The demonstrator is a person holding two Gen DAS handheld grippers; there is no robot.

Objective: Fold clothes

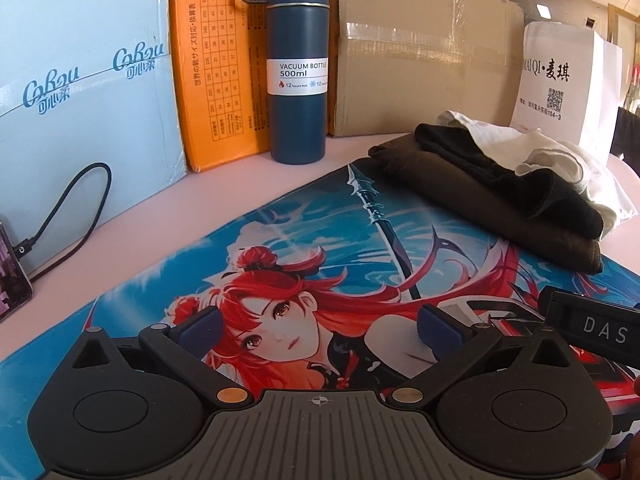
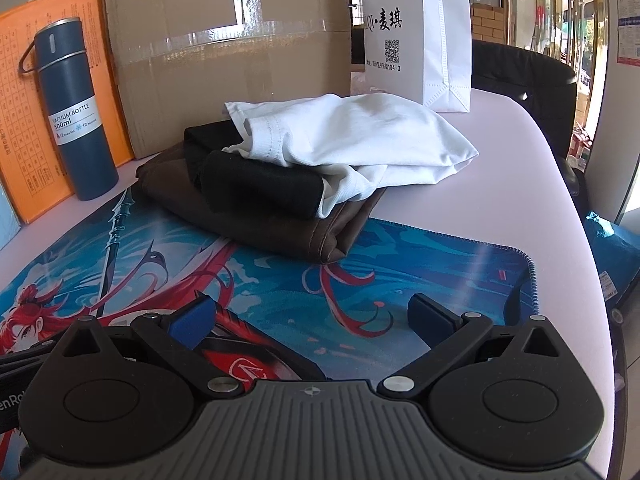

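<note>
Pale surface (image 2: 500, 184), printed mat (image 2: 400, 276); clothes (image 2: 304, 160) piled at mat's far edge, white tee on top, unfolded. Left claw (image 1: 318, 332) and right claw (image 2: 310, 316) both apart, empty, hovering short of pile.

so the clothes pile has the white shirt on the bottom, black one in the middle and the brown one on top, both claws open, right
Not quite: the order is reversed. The right wrist view shows the brown garment on the bottom, the black one on it, and the white shirt on top. The rest holds: the left claw and right claw are both open and empty.
</note>
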